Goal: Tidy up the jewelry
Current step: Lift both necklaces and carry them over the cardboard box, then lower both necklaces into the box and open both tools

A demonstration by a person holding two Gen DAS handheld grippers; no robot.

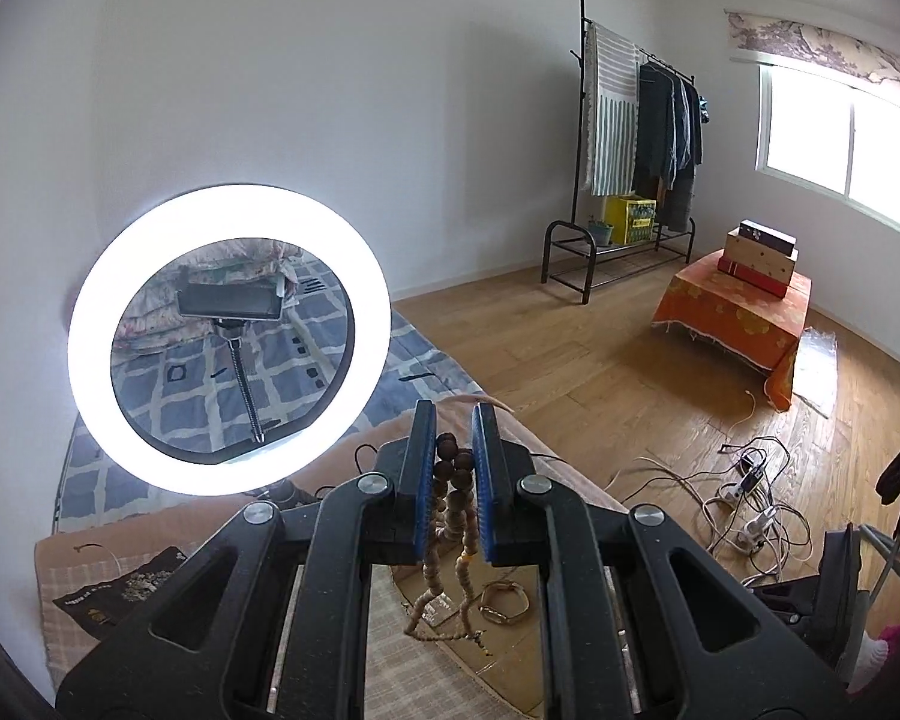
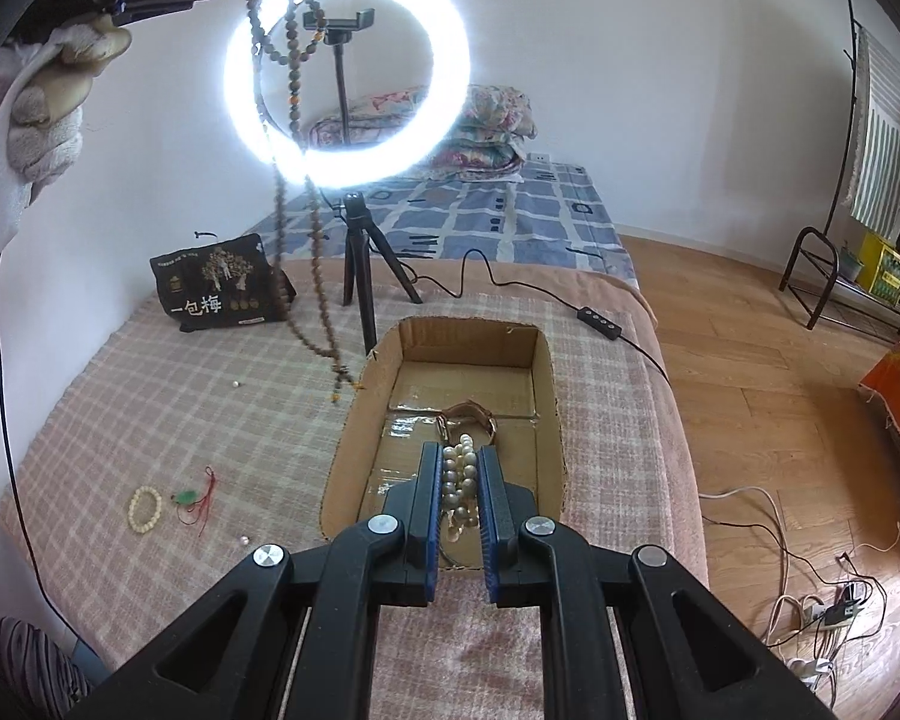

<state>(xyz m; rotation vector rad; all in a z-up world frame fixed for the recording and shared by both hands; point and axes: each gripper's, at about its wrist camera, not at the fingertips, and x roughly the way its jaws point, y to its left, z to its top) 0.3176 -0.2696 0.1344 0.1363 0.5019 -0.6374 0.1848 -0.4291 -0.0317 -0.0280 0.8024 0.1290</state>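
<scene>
I find my left hand-held gripper (image 1: 453, 450) raised high, clamped on a long brown bead necklace (image 1: 450, 498) that hangs from it down to the cardboard box's (image 2: 543, 360) left rim. My right hand-held gripper (image 2: 457, 483) is narrowed on a pearl strand (image 2: 459, 480) over the box. A gold bangle (image 2: 471, 417) lies inside. A cream bracelet (image 2: 145, 509) and green pendant (image 2: 184, 498) lie on the bed (image 2: 210, 420).

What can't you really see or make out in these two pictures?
- Pearl strand: right wrist view, its lower part hidden between the right hand-held gripper's fingers.
- Gold bangle: partly behind the pearls.
- Bead necklace: left wrist view, its top pinched inside the left hand-held gripper.
- Two loose beads on the blanket: too small to identify.
- Box: near wall hidden by the gripper.
</scene>
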